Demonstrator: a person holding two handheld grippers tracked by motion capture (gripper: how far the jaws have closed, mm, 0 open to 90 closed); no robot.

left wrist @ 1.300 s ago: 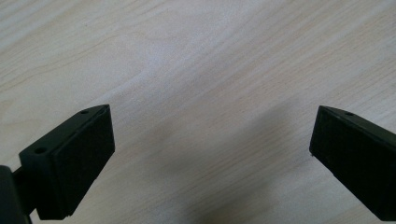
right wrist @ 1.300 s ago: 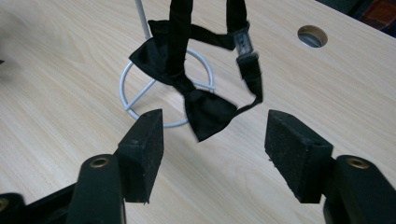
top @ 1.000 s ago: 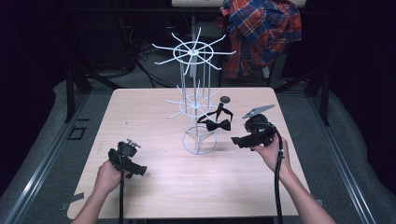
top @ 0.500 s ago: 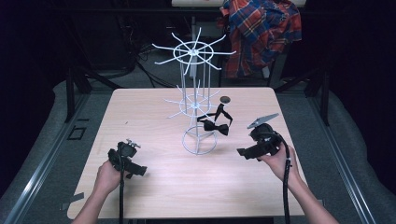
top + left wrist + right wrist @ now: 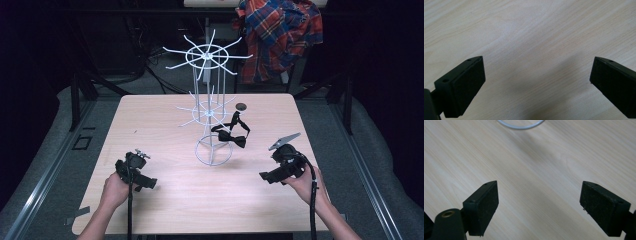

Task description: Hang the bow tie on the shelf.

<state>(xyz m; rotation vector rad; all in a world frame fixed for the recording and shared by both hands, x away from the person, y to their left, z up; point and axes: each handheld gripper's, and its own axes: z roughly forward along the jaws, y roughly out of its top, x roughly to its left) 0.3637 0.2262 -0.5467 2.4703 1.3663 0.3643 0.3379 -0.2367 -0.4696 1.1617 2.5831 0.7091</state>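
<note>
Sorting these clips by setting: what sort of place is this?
Probably a lab or studio set up for recording handling tasks, not a home. A bare wooden table stands among dark surroundings, with a white wire display rack holding a black bow tie, and cables on the floor behind.

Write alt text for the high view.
A black bow tie hangs on a white wire rack standing on a pale wooden table. Nearer the camera, two hands each hold an open black tool, left tool and right tool, neither holding anything.
</note>
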